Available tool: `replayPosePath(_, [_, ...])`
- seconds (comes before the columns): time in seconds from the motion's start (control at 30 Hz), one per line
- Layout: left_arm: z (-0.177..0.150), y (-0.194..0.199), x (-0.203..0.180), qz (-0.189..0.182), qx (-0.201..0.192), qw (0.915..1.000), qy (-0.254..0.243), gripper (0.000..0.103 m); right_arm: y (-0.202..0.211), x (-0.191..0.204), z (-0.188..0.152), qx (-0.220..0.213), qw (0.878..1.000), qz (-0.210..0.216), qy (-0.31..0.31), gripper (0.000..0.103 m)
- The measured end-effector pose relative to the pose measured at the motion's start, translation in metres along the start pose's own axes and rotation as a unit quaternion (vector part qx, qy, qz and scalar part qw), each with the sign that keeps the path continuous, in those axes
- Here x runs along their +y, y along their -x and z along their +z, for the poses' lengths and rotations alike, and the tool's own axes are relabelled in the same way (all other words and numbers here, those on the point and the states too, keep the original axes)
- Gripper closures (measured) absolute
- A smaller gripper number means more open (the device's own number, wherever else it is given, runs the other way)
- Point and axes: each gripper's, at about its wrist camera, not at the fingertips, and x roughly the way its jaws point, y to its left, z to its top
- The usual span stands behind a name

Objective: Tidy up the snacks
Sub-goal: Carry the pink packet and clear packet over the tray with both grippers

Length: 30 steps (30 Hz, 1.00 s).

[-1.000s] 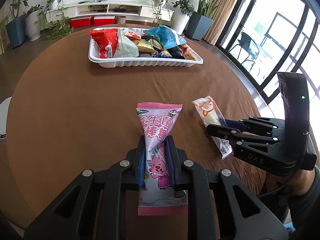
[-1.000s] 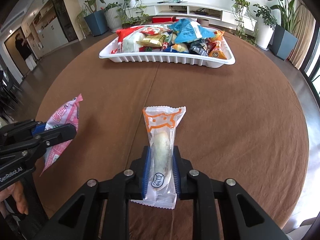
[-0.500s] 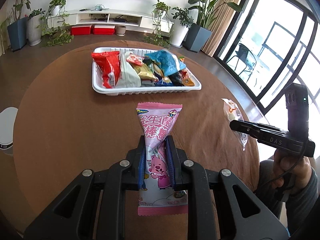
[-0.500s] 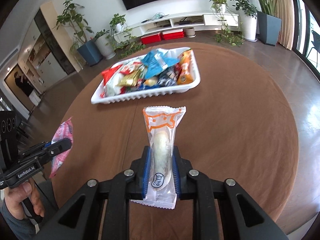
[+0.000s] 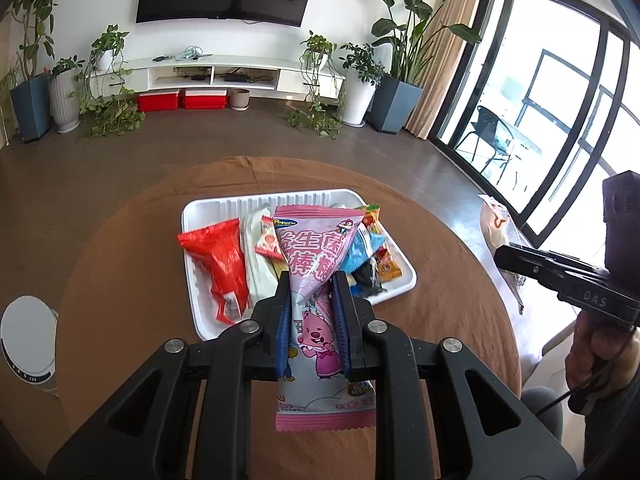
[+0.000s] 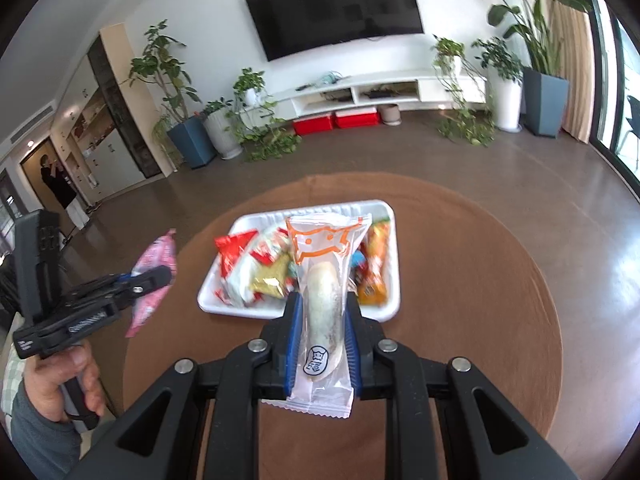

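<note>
Two grippers' jaws clench snacks: left gripper (image 5: 311, 280) a pink packet (image 5: 316, 276), "DAS"-marked right gripper (image 6: 322, 300) a clear packet (image 6: 324, 280).

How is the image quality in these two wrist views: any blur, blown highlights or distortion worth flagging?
Left wrist view: mostly sharp; the glass doors on the right are blown out, and fisheye bends the round brown table. Right wrist view: softer, with slight blur on the snacks in the white ribbed tray and the pink snack packet; black vignette in the corners of both.

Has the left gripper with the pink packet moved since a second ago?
Yes. The left gripper, shut on the pink packet, has risen: the white tray looks smaller and sits lower in its view.
</note>
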Motion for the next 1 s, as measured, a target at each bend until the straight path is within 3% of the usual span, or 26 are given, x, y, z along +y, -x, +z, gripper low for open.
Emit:
replayPosePath(0.17, [0.029,-0.03,0.008,0.008,0.012,0.9999,-0.007,0.086,-0.033,0.023,0.034,0.008,1.0,0.012,0.028,0.081])
replayPosePath(0.37, [0.043,-0.079,0.024,0.016,0.041,0.999,0.0,0.086,-0.099,0.034,0.055,0.057,0.998,0.022,0.033,0.081])
replayPosePath(0.7, [0.044,-0.143,0.037,0.027,0.065,0.9975,0.002,0.086,-0.172,0.04,0.063,0.103,0.993,0.0,0.054,0.081])
replayPosePath(1.0, [0.039,-0.176,0.045,0.034,0.072,0.9968,0.002,0.084,-0.196,0.028,0.053,0.118,0.992,-0.009,0.047,0.08])
